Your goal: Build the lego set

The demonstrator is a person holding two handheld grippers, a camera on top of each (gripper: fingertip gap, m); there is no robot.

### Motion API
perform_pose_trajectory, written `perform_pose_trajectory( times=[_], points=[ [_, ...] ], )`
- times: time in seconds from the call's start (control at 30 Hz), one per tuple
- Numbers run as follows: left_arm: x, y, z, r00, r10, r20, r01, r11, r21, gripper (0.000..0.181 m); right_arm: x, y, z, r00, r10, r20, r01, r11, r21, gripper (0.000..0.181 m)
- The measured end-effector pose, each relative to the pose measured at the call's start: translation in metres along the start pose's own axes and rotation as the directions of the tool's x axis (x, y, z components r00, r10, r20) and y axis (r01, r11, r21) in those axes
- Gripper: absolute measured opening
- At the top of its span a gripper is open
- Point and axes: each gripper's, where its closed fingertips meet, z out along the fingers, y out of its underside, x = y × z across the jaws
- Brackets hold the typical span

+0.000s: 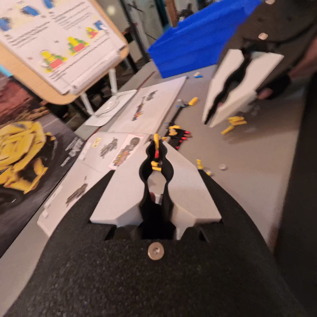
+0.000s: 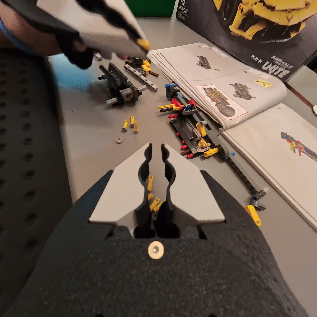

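Left wrist view first: left gripper (image 1: 156, 142) nearly closed, pinching a small yellow piece (image 1: 156, 141) at the tips, with red and yellow bits visible in the gap behind it; blurred, so exact make-up not determinable. Held raised above the open instruction booklet (image 1: 120, 151), pointed toward the long chassis assembly (image 1: 176, 133) beside the booklet's edge. Box (image 1: 25, 154) with yellow car artwork lying at far left of grey table (image 1: 240, 171).

Right wrist view: right gripper (image 2: 156, 145) parted by a narrow gap, holding nothing, hovering low over loose yellow pins (image 2: 151, 193) on the table. More pins (image 2: 131, 124) and a small grey ring (image 2: 118, 140) lying ahead to the left; geared sub-assembly (image 2: 123, 91) farther off. Chassis assembly (image 2: 197, 135) lying to the right, alongside the booklet (image 2: 214, 85). Left gripper (image 2: 144, 45) seen at upper left, blurred, yellow piece at its tip.

Judged step: carrying a yellow part to its seat on the build. Next move likely calls for aligning the part squarely with its hole, while bracing the assembly with the free gripper.
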Motion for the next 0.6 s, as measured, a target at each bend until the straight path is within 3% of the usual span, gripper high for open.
perform_pose_trajectory(
  times=[0.1,0.2,0.33,0.6],
  points=[
    [-0.022,0.001,-0.006,0.995,-0.076,0.062,0.076,0.997,0.011,0.002,-0.016,0.002,0.004,0.996,-0.001,0.089,0.004,0.999,-0.031,0.022],
    [-0.027,0.0,-0.007,0.992,-0.108,0.071,0.107,0.994,0.019,0.002,-0.045,0.006,0.009,0.978,-0.048,0.201,0.064,0.995,-0.075,0.013],
    [-0.019,0.004,-0.004,0.993,-0.11,0.031,0.11,0.994,-0.013,0.002,-0.058,0.007,0.022,0.97,-0.071,0.231,0.102,0.987,-0.122,0.012],
    [0.043,0.003,-0.007,0.962,-0.053,-0.269,0.042,0.998,-0.048,0.003,-0.063,0.012,0.033,0.964,-0.063,0.257,0.112,0.977,-0.18,0.01]
  ],
)
